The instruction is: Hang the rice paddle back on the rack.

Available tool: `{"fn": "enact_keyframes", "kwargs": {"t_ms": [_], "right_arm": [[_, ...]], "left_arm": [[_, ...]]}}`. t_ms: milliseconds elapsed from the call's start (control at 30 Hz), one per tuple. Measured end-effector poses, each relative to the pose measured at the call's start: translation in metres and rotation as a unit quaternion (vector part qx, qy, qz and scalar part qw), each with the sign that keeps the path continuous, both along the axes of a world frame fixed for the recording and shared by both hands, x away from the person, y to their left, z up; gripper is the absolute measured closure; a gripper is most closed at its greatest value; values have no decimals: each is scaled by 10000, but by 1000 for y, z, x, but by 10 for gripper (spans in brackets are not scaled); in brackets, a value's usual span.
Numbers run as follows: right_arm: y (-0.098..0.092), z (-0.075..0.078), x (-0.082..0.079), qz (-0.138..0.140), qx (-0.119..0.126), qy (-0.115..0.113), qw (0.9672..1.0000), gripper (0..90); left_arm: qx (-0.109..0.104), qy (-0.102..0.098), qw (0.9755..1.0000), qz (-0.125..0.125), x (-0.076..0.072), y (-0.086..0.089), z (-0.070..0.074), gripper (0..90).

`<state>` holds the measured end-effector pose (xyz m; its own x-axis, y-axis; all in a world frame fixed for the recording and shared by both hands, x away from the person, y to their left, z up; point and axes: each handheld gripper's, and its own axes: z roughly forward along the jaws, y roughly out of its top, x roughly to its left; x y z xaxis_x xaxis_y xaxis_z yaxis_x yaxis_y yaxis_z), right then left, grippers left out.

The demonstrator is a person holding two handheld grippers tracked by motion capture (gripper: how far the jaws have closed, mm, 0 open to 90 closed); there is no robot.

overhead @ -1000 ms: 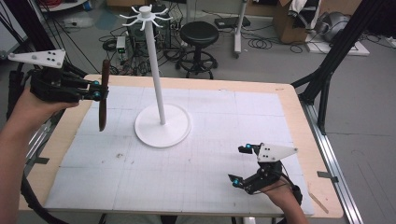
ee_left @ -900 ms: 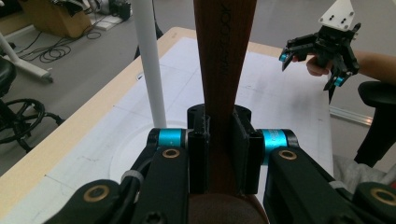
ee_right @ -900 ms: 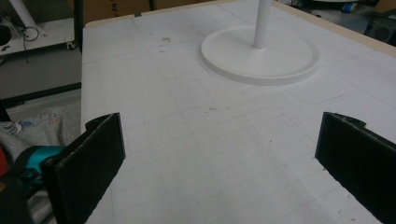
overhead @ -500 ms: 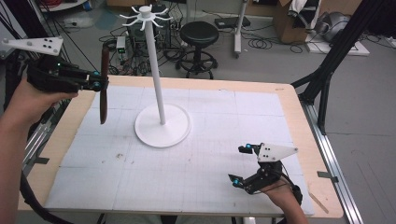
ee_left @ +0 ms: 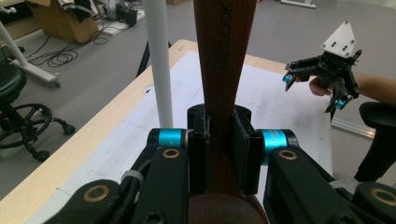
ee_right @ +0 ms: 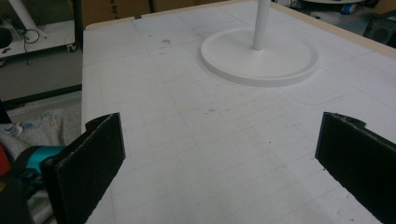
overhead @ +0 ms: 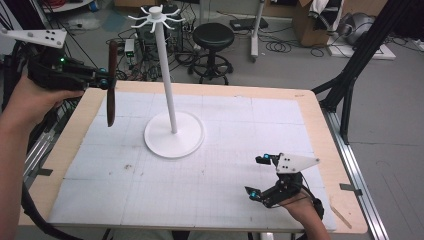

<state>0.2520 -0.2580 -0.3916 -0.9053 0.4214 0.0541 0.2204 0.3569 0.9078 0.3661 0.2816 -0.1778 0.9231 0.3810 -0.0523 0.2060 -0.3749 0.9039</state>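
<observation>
My left gripper (overhead: 104, 80) is held above the table's back left corner, shut on a dark brown wooden utensil (overhead: 112, 85) that hangs upright, its lower end clear of the mat. In the left gripper view both pads clamp the utensil's handle (ee_left: 224, 60) with my left gripper (ee_left: 219, 154) around it. A white hook stand (overhead: 165, 75) rises from a round base (overhead: 174, 135) just right of the utensil, with its hooks (overhead: 156, 15) at the top. My right gripper (overhead: 256, 176) rests near the front right, open and holding nothing (ee_right: 219, 158).
A white gridded mat (overhead: 225, 150) covers the wooden table (overhead: 310, 115). A black stool (overhead: 212, 35) and cables lie on the floor behind. Black frame struts (overhead: 350, 80) stand at the right. From the left gripper view the right gripper (ee_left: 314, 91) is far across the table.
My left hand has risen with the wooden utensil, lifting its lower end higher above the mat. The right gripper has stayed where it was.
</observation>
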Motion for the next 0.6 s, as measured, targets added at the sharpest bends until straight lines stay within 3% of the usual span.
{"fn": "enact_keyframes", "kwargs": {"t_ms": [600], "right_arm": [[-1,0,0,-12,8,-5,10000,3]], "left_arm": [[29,-81,9999,142,8,-10,21,781]]}}
